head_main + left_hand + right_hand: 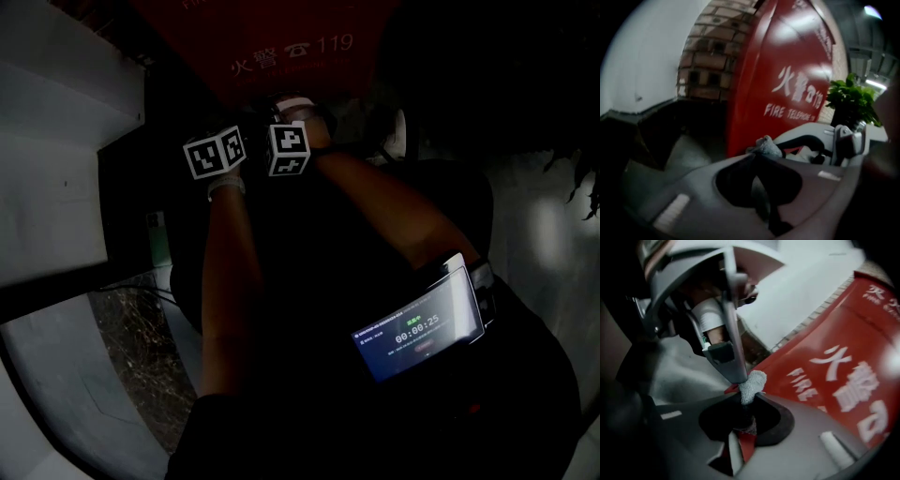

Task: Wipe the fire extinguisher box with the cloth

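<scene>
**Head view:** dim. Your left gripper (217,152) and right gripper (291,145) sit side by side, nearly touching, up against red fire extinguisher box (281,47). Lit screen (419,323) on your right forearm.

**Left gripper view:** jaws closed on grey cloth (765,145), small wad poking past tips. Box front just beyond, white lettering on it. Green plant (853,98) at right, brick wall (708,56) at left.

**Right gripper view:** jaws closed on same cloth, grey nub at tips. Left gripper's closed tips meet nub from above. Box fills right side, close behind cloth.
</scene>
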### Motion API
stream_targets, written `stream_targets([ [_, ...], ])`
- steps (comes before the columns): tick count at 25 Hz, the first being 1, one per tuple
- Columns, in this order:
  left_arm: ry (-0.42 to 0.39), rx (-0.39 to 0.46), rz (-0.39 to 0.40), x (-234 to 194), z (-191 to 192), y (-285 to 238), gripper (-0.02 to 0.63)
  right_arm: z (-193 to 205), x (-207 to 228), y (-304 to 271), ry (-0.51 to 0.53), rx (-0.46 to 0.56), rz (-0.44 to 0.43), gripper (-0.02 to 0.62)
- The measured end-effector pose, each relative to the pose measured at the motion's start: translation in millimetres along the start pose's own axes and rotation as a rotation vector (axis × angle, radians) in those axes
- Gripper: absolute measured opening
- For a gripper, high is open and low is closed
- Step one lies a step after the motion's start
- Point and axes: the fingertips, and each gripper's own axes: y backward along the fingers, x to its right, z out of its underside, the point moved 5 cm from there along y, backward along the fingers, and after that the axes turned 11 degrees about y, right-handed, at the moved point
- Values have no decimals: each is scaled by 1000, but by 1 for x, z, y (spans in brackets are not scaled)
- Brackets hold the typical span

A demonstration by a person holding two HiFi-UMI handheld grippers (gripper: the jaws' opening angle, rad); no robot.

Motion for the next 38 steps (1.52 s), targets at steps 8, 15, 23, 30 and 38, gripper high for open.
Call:
stream_targets([
  [8, -269, 392, 187, 102, -87, 103, 3, -13, 94, 136, 56, 90, 136, 69],
  [15, -432, 552, 312, 183, -168, 198, 3, -44, 197, 265, 217, 159, 213, 68],
  [23, -552, 696, 278, 219, -267, 282, 3, -100, 353, 317, 152, 267, 180, 66],
  [30, -579, 753, 165, 196, -352, 315, 3, -131, 471, 253, 27, 180, -23, 64],
  [38, -560, 663, 101, 151, -426, 300, 3, -140, 508, 165, -45, 127, -331, 64],
])
